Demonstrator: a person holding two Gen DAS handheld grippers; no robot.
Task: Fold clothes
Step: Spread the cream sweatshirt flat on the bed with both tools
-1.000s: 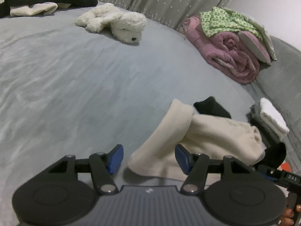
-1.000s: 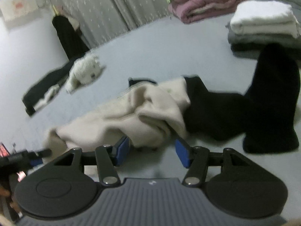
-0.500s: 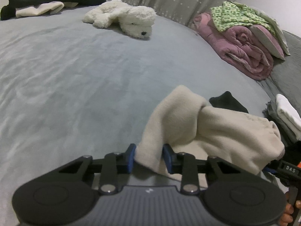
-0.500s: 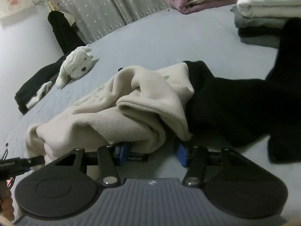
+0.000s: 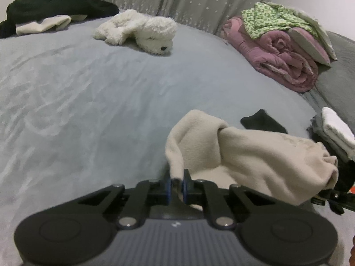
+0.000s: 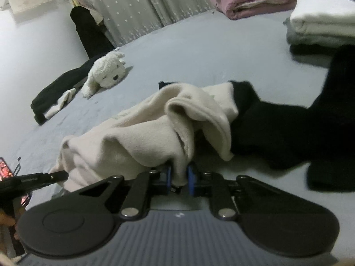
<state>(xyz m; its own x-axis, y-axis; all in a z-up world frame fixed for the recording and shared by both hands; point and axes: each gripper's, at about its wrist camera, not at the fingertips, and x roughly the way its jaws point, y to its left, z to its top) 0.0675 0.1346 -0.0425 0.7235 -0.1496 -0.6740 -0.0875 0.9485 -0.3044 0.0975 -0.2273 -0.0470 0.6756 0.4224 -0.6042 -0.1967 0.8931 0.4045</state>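
Observation:
A cream fleece garment (image 5: 255, 150) lies bunched on the grey bed (image 5: 88, 102). My left gripper (image 5: 176, 185) is shut on one edge of it and holds that edge lifted. In the right wrist view my right gripper (image 6: 180, 178) is shut on another fold of the same cream garment (image 6: 137, 137). A black garment (image 6: 295, 128) lies tangled against its right side. The left gripper's tip (image 6: 55, 175) shows at the cream garment's far end.
A white plush dog (image 5: 142, 32) lies at the back of the bed. Dark clothes (image 5: 55, 11) lie at the back left. A pink quilt roll (image 5: 281, 55) with green cloth sits back right. A stack of folded clothes (image 6: 321, 26) stands at the right.
Both grippers went from open to shut on the cream garment. Its edges have risen off the bed.

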